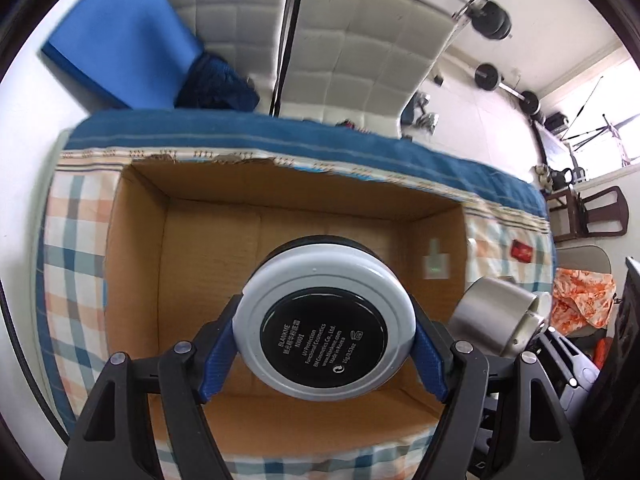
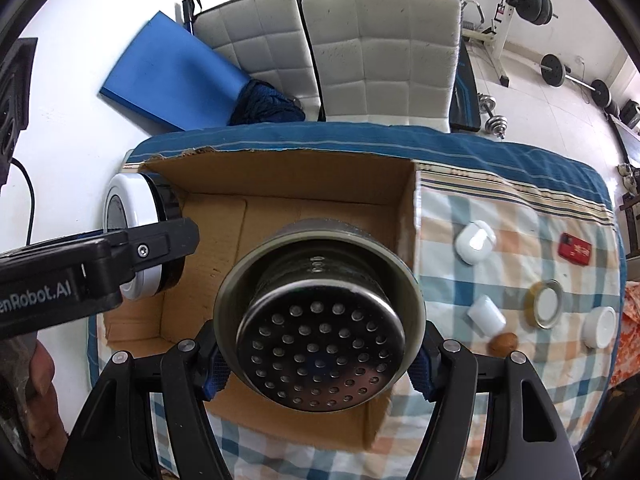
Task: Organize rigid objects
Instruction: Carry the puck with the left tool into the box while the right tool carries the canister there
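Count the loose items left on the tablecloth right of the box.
6: earbud case, red tin, tape roll, white block, nut, white jar. The right gripper may hide more.

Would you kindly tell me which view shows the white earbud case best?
The right wrist view: the white earbud case lies sharp and whole on the checked cloth, right of the cardboard box. In the left wrist view I cannot make it out.

Beyond the far edge stood two white quilted chair backs [image 2: 380, 52] — a blue mat [image 2: 168, 76] leaned to their left, barbell weights [image 2: 568, 74] lay far right.
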The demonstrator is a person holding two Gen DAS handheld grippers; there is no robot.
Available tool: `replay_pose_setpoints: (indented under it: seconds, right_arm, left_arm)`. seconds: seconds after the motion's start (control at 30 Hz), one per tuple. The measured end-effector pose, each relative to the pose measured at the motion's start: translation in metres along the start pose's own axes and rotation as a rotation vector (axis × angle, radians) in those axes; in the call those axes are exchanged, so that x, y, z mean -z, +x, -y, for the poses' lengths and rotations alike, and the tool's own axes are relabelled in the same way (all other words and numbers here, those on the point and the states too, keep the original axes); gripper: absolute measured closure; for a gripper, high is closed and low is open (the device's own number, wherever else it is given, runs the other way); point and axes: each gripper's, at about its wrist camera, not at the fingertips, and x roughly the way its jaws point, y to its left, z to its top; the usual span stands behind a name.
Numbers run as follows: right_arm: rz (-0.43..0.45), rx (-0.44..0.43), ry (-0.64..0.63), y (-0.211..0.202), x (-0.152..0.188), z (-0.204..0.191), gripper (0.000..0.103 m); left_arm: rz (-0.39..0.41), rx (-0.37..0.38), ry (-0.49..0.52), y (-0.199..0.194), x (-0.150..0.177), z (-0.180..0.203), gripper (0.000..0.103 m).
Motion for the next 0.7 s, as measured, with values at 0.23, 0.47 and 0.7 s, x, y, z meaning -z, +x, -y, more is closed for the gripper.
replay_pose_setpoints:
  seconds: [0.23,0.47,0.7]
  right_arm:
    - [-0.084,-0.011,0.039,0.069,-0.027,-0.004,0.031]
    - [-0.159,0.018,0.039,0.12,-0.039,-0.006,0.031]
    - [-0.216,0.068,0.025,0.154,-0.042,-0.012,0.031]
  left_arm:
    - [-0.145,0.051,-0.049,0.073,-0.028,-0.029,0.029]
    - [-0.226,0.061,-0.063,0.118,-0.036,-0.035,0.029]
    - [-0.285,0.052,-0.078,0.142,-0.036,-0.043,0.028]
